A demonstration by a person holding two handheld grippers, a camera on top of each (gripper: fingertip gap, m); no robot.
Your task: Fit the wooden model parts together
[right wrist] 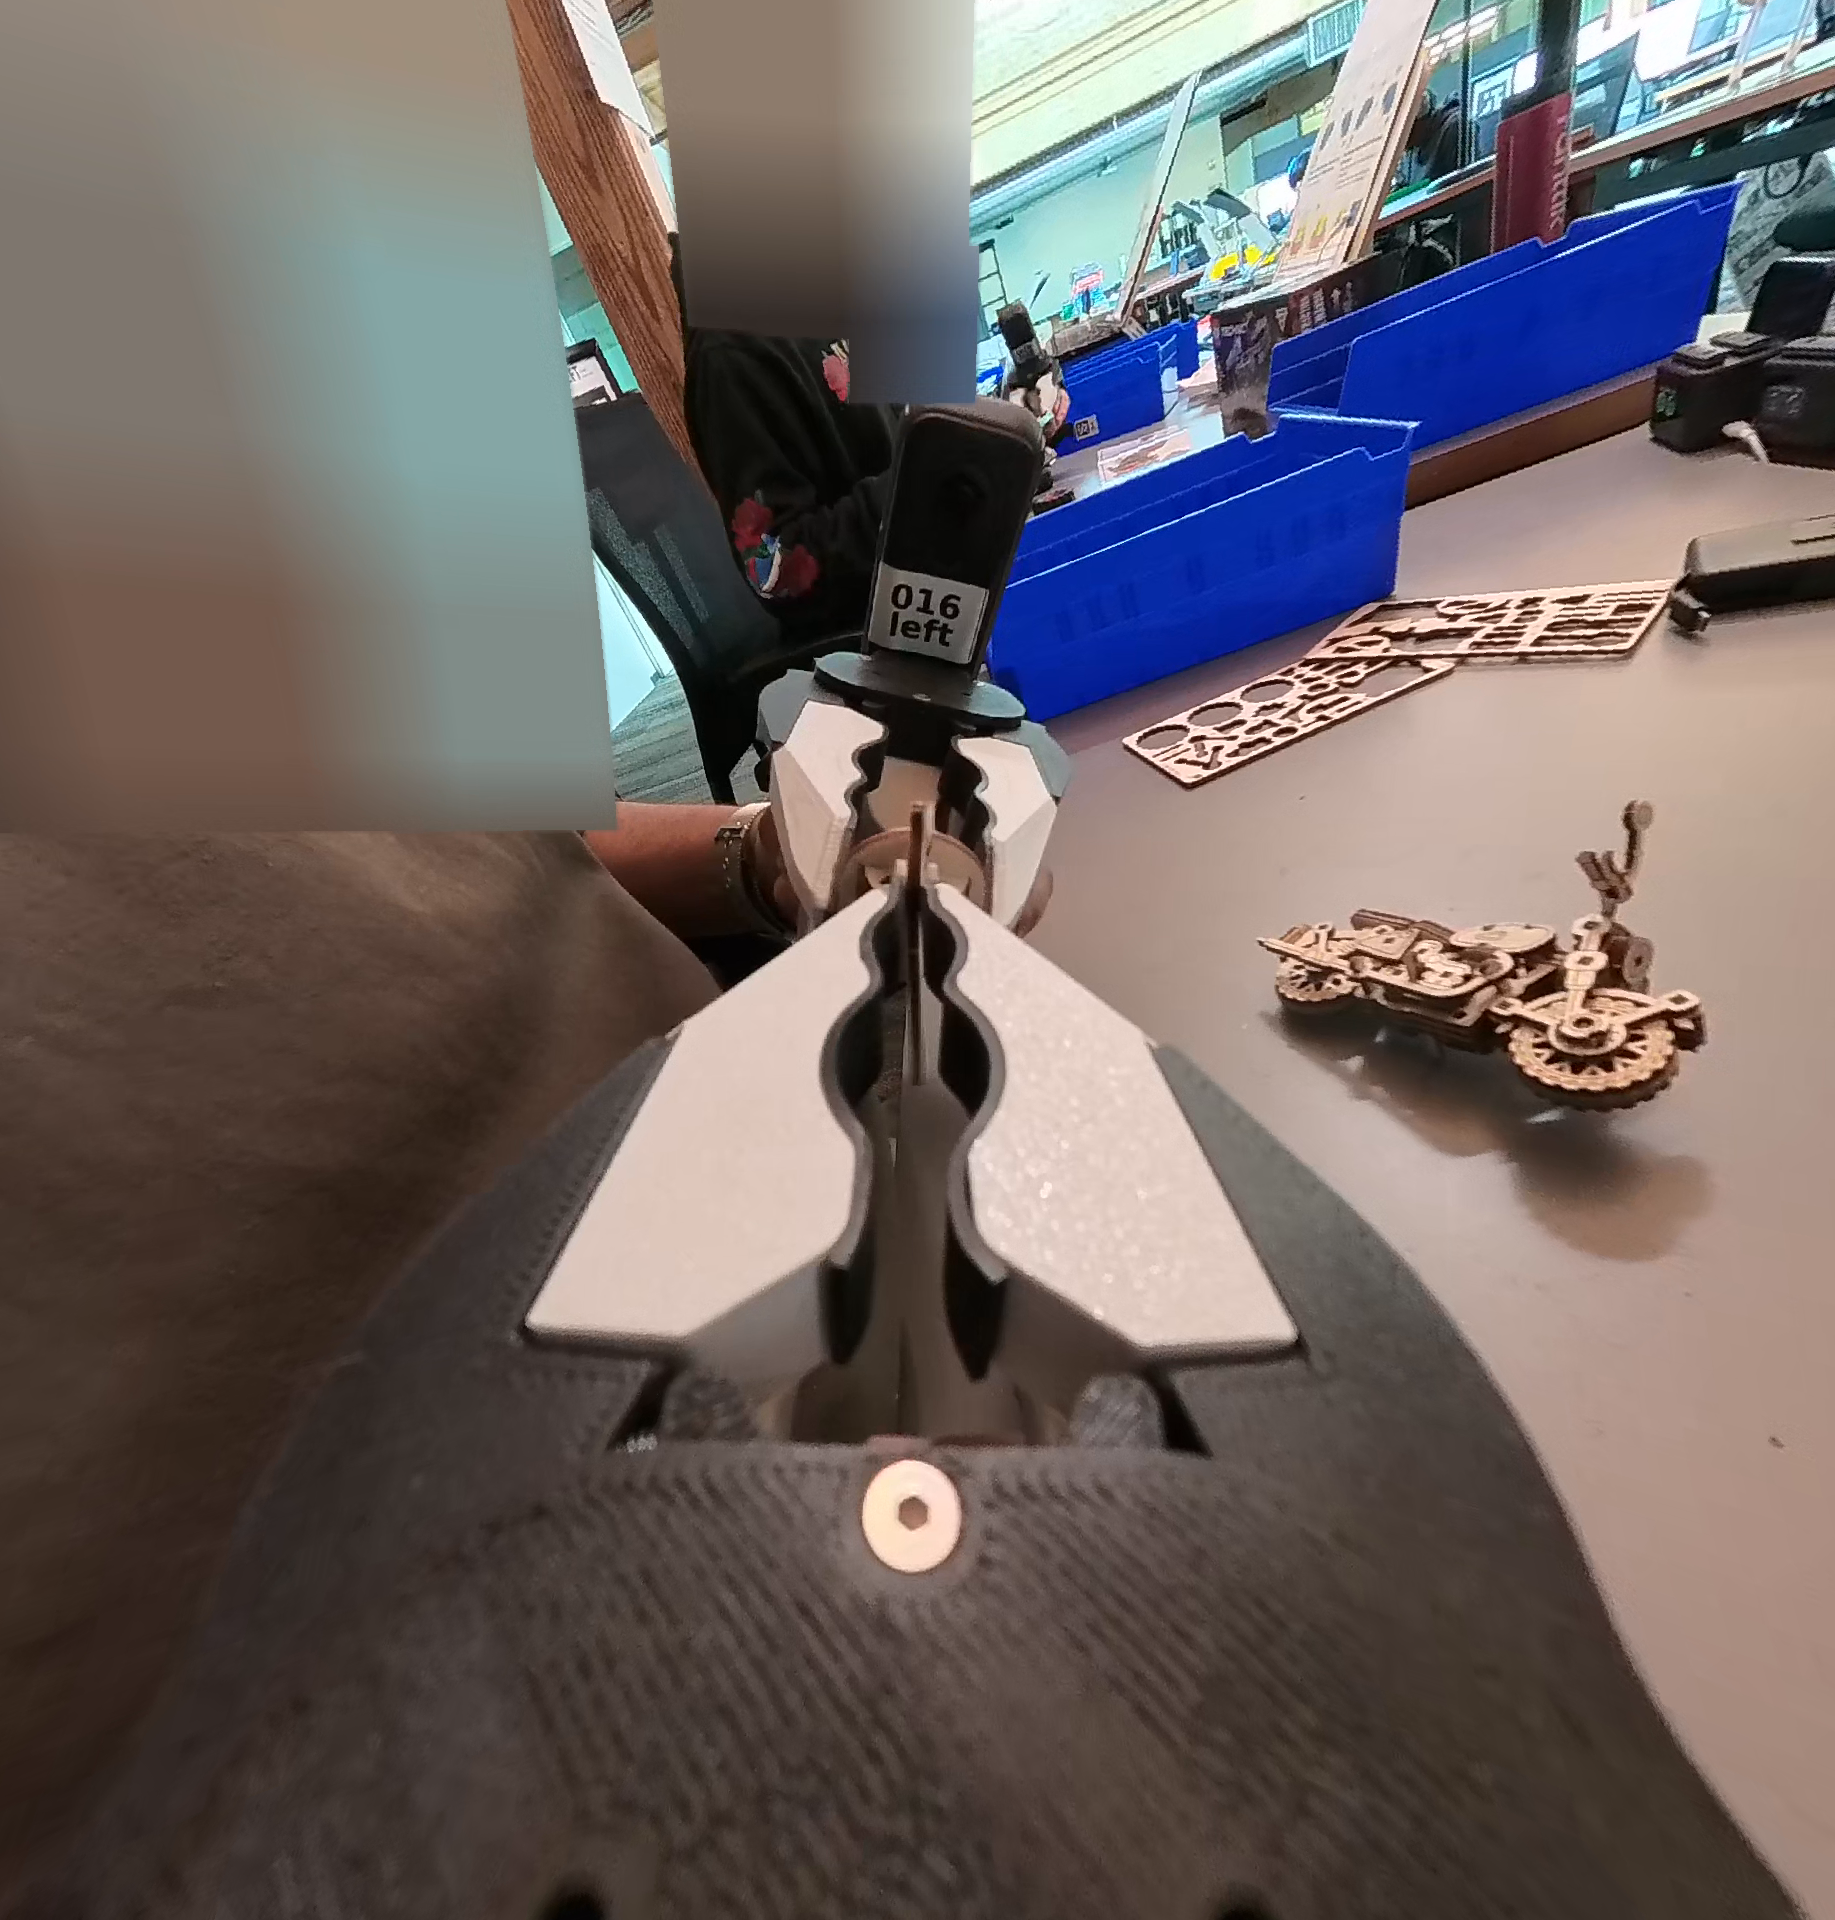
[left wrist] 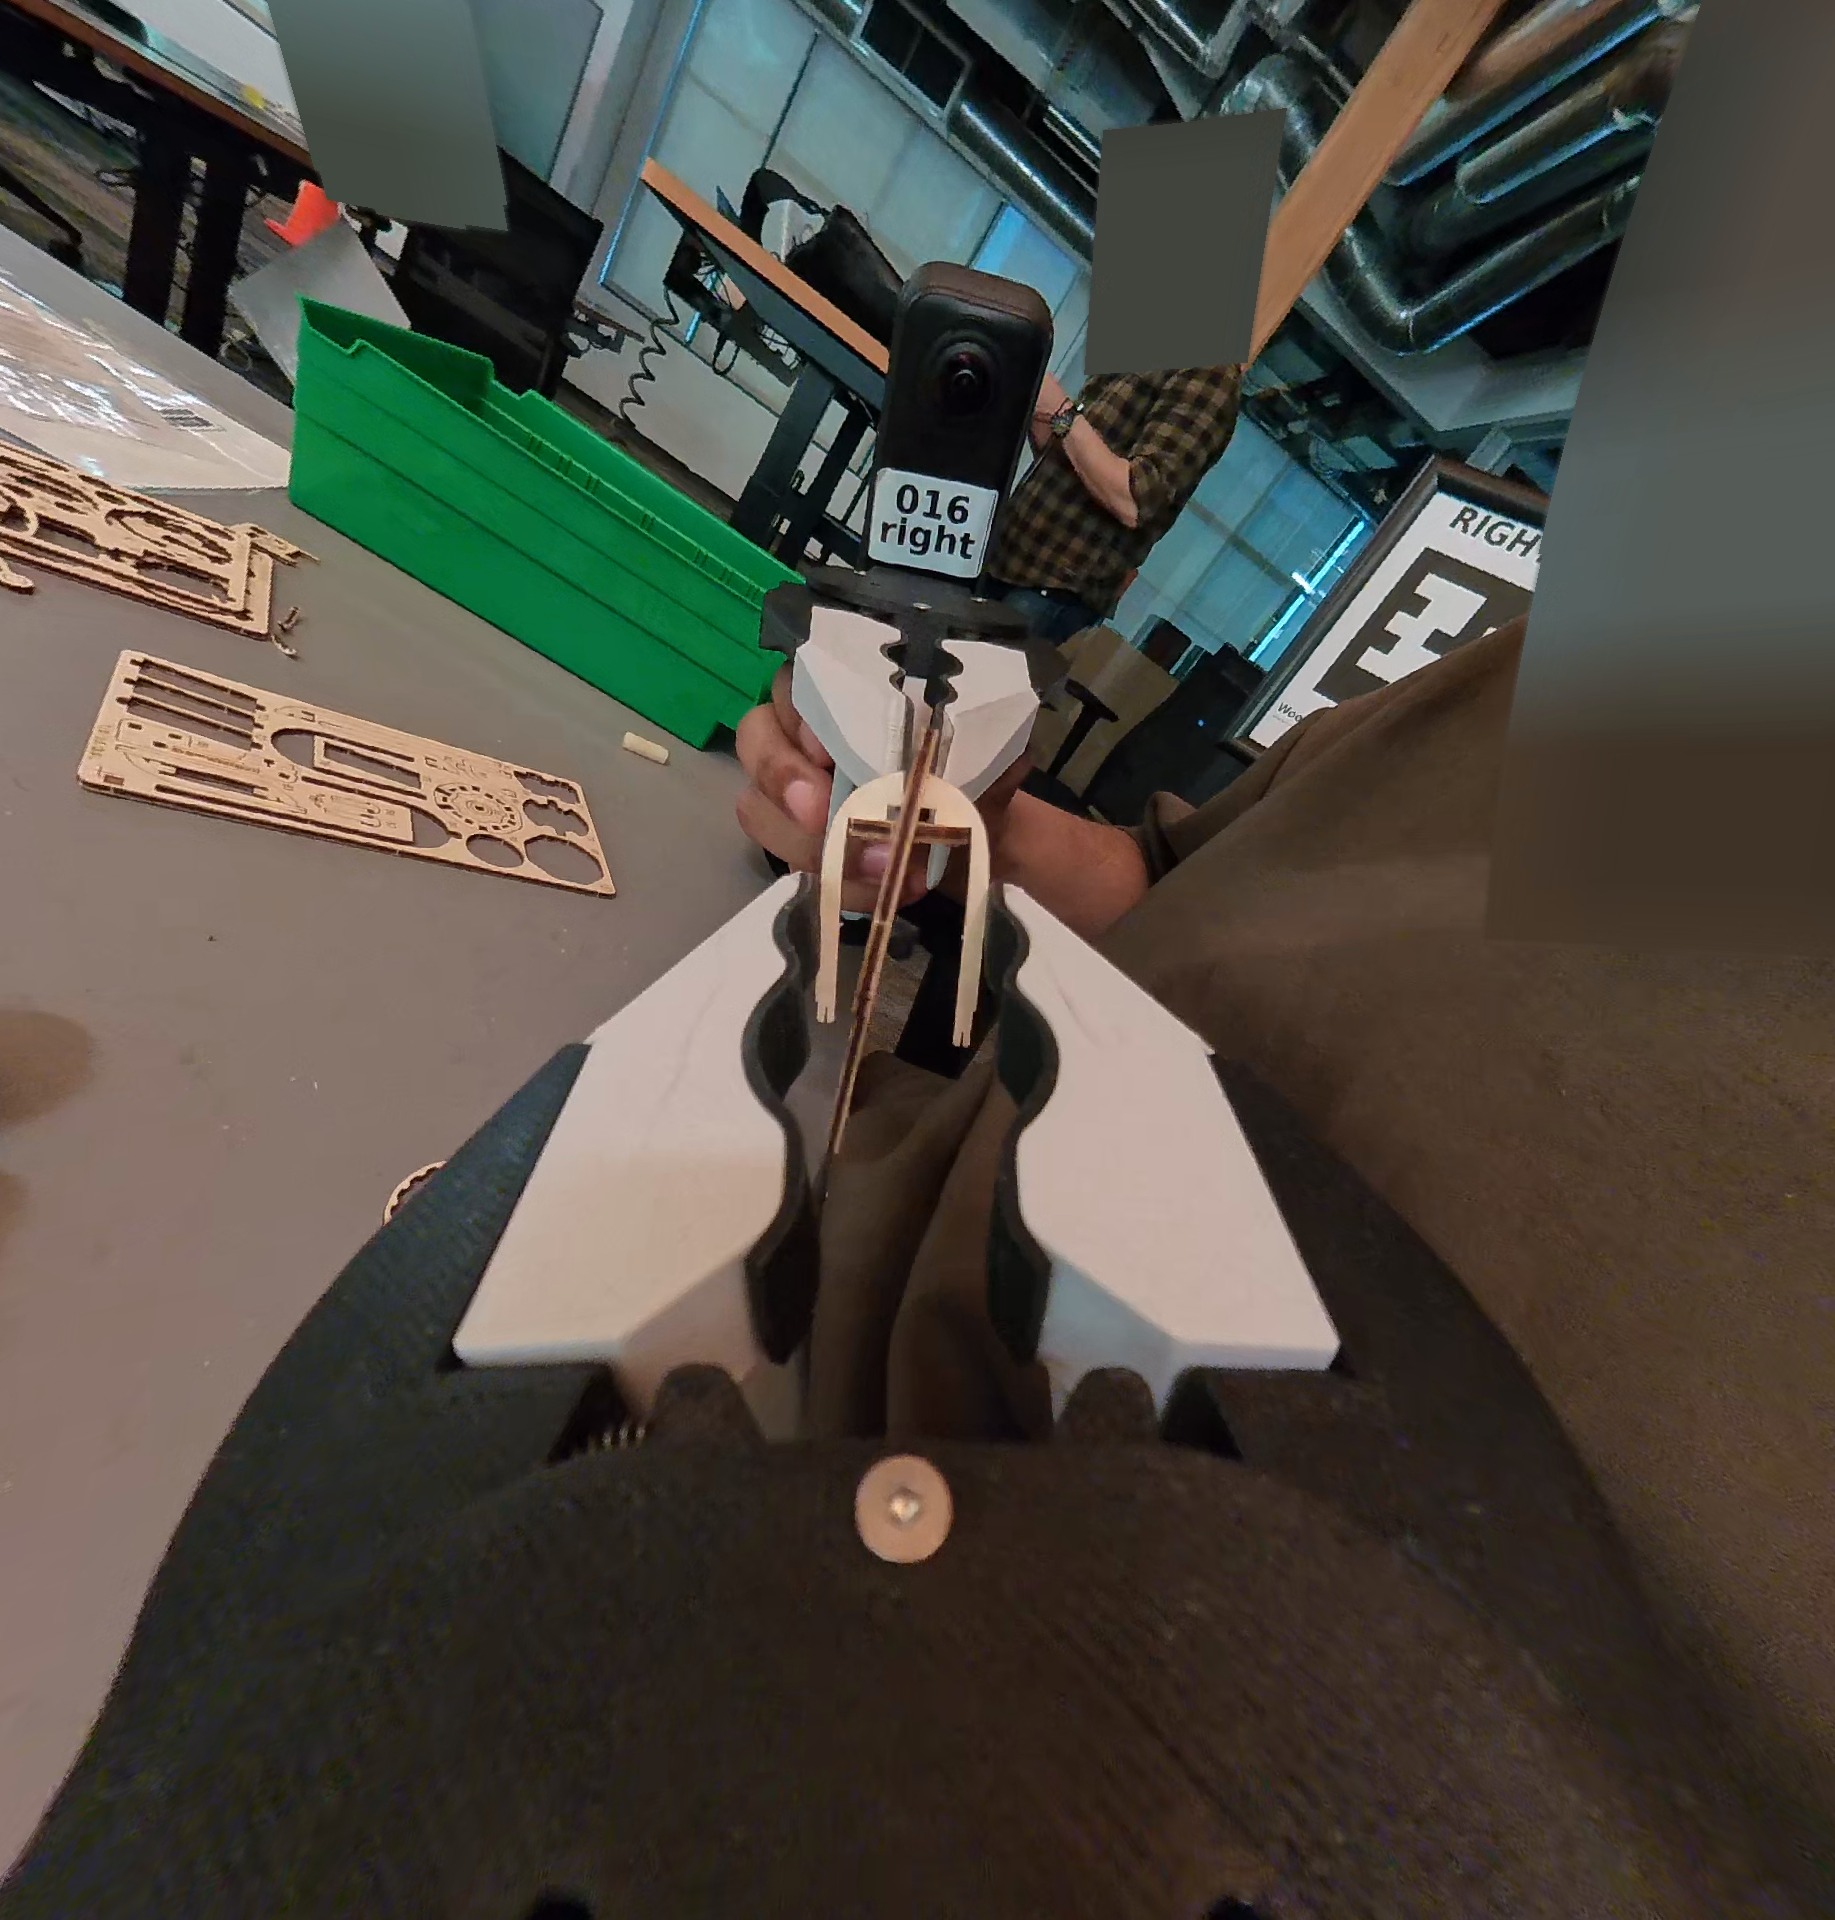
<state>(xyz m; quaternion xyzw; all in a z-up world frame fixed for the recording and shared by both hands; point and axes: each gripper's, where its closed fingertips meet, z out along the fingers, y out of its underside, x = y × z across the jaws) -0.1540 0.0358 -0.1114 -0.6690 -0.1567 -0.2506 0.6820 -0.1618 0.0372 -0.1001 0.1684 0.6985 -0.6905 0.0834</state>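
Note:
My left gripper (left wrist: pixel 902 914) is shut on a pale wooden arch piece (left wrist: pixel 970 935), with the arch's two legs between the black wavy pads. My right gripper (right wrist: pixel 911 914) faces it and is shut on a thin flat wooden strip (right wrist: pixel 913 997), seen edge-on. The strip (left wrist: pixel 877 966) passes through the cross slot in the arch. Both grippers are held in the air above the grey table. In the right wrist view the left gripper (right wrist: pixel 897 831) shows with the arch (right wrist: pixel 871 864) in its fingertips. In the left wrist view the right gripper (left wrist: pixel 918 727) shows. A partly built wooden motorcycle (right wrist: pixel 1484 987) stands on the table to the right.
A green bin (left wrist: pixel 539 540) and punched wooden sheets (left wrist: pixel 341 774) lie on the grey table (left wrist: pixel 269 1039). Blue bins (right wrist: pixel 1204 582), more sheets (right wrist: pixel 1308 696) and a black case (right wrist: pixel 1786 566) are at the back right. A person in a brown shirt (right wrist: pixel 269 1143) is close. Only a small space, under 4 cm, lies between the two pairs of fingers. Between my left fingertips and the partly built wooden motorcycle (right wrist: pixel 1484 987) there is roughly 15 cm.

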